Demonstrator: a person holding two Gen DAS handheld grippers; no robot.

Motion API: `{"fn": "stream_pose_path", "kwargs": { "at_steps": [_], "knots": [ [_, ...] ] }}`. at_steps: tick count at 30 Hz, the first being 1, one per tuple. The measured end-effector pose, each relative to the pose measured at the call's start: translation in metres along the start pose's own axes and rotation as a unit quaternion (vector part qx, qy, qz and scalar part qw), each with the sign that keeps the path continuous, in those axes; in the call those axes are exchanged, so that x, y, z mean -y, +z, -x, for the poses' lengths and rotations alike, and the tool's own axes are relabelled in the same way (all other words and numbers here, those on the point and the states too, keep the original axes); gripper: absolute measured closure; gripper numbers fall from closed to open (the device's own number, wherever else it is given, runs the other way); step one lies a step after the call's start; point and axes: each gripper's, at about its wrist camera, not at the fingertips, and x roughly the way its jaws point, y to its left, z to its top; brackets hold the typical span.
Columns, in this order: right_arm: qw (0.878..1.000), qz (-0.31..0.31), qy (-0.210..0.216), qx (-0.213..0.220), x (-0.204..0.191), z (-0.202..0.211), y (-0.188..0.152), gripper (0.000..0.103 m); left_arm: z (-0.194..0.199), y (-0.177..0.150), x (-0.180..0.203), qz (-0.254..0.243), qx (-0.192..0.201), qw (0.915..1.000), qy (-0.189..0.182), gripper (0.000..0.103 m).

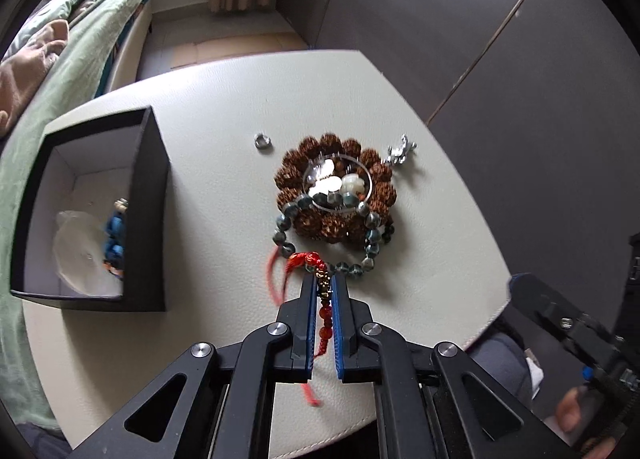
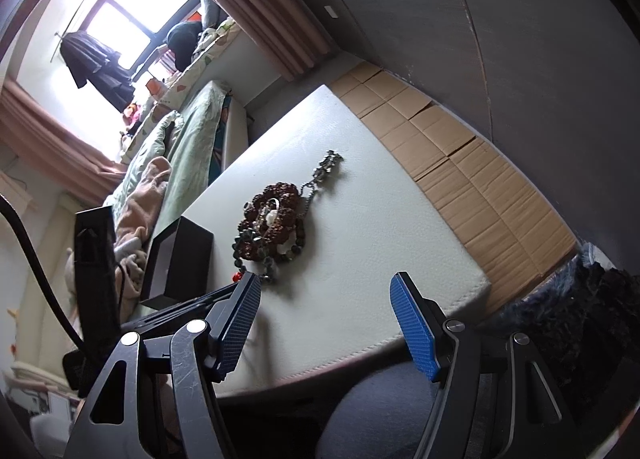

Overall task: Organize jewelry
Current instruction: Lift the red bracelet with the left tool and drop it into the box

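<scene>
My left gripper is shut on a red cord bracelet with red and gold beads, just above the white table. Its red cords trail to the left and below the fingers. Just beyond the fingertips lies a jewelry pile: a brown seed bracelet, a grey-green bead bracelet, a clear ring with pale stones and a silver charm chain. The pile also shows in the right wrist view. A black open box at the left holds blue beads. My right gripper is open and empty over the table's near edge.
A small silver ring lies on the table beyond the pile. A bed with green bedding runs along the left. Flattened cardboard covers the floor beyond the table. The black box also shows in the right wrist view.
</scene>
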Motion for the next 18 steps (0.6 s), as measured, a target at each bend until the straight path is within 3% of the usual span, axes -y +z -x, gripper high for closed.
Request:
{"fn": "stream_pose_path", "kwargs": {
  "at_steps": [10,18],
  "knots": [
    [0.999,0.028,0.015,-0.027,-0.037,-0.036,0.007,0.036,0.048,0.019,-0.029,0.027,0.049,0.998,-0.028,0.096],
    [0.997,0.048,-0.007,-0.06,-0.058,-0.077,0.01,0.036,0.088,0.024,-0.054,0.039,0.087,0.9947,-0.039,0.096]
  ]
}}
